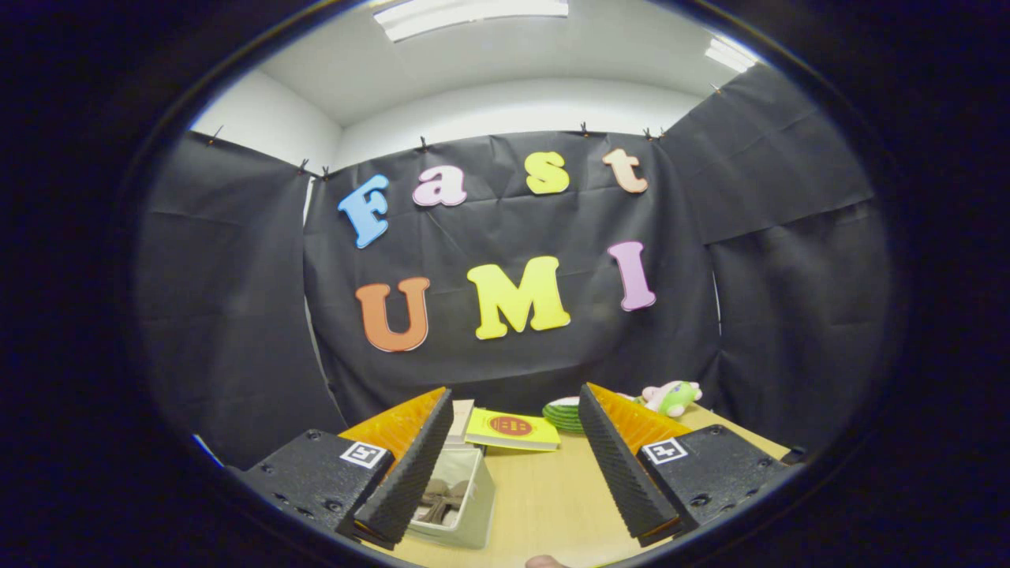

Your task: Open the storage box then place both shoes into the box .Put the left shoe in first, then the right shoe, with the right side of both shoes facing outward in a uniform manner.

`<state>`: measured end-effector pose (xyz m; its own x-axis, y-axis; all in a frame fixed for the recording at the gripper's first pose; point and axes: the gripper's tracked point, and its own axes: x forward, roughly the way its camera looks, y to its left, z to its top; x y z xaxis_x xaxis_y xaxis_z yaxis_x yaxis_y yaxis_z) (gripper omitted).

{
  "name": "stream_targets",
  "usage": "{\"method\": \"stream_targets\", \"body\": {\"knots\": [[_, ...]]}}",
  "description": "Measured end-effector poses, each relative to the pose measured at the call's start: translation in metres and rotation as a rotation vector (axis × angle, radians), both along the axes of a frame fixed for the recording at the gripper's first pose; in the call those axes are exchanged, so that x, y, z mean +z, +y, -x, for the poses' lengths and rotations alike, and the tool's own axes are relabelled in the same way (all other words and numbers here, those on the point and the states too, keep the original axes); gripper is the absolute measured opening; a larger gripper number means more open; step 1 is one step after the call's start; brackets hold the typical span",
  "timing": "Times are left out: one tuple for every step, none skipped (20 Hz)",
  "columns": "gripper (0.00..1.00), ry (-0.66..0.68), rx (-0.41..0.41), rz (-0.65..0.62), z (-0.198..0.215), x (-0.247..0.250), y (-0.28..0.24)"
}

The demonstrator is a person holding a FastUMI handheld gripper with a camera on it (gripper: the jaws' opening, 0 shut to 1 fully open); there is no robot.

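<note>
A wooden table (544,497) holds an open box (461,505). The gripper (513,461) hangs wide, empty; its left finger (406,473) risks clipping the box wall.

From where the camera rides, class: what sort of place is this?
Probably a makeshift recording booth: black cloth walls pinned up around a wooden table holding a box, booklet and plush toy. The tongs hang open.

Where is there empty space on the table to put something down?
The bare patch of table lies between the open gripper fingers, bordered by the storage box on one side and the yellow book beyond. It is crowded farther back, where the book, green plates and plush toy sit against the wall.
</note>
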<state>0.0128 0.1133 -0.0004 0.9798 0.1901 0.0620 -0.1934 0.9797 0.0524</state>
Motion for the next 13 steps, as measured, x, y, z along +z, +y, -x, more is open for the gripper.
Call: {"method": "stream_targets", "body": {"knots": [[1.0,-0.005,-0.006,0.013,0.001,0.001,0.002],[1.0,-0.009,-0.005,0.024,0.004,0.002,0.004],[1.0,-0.007,-0.005,0.031,0.005,0.001,0.005],[1.0,-0.005,-0.002,0.037,0.007,-0.001,0.007],[1.0,-0.003,0.001,0.041,0.01,-0.001,0.009],[1.0,0.006,0.007,0.041,0.012,-0.003,0.01],[1.0,0.014,0.016,0.041,0.014,-0.005,0.013],[1.0,0.019,0.027,0.039,0.015,-0.005,0.016],[1.0,0.021,0.034,0.038,0.016,-0.005,0.019],[1.0,0.02,0.031,0.041,0.017,-0.004,0.018],[1.0,0.018,0.026,0.045,0.018,-0.005,0.017],[1.0,0.021,0.023,0.046,0.018,-0.006,0.016],[1.0,0.027,0.022,0.044,0.019,-0.008,0.017]]}}
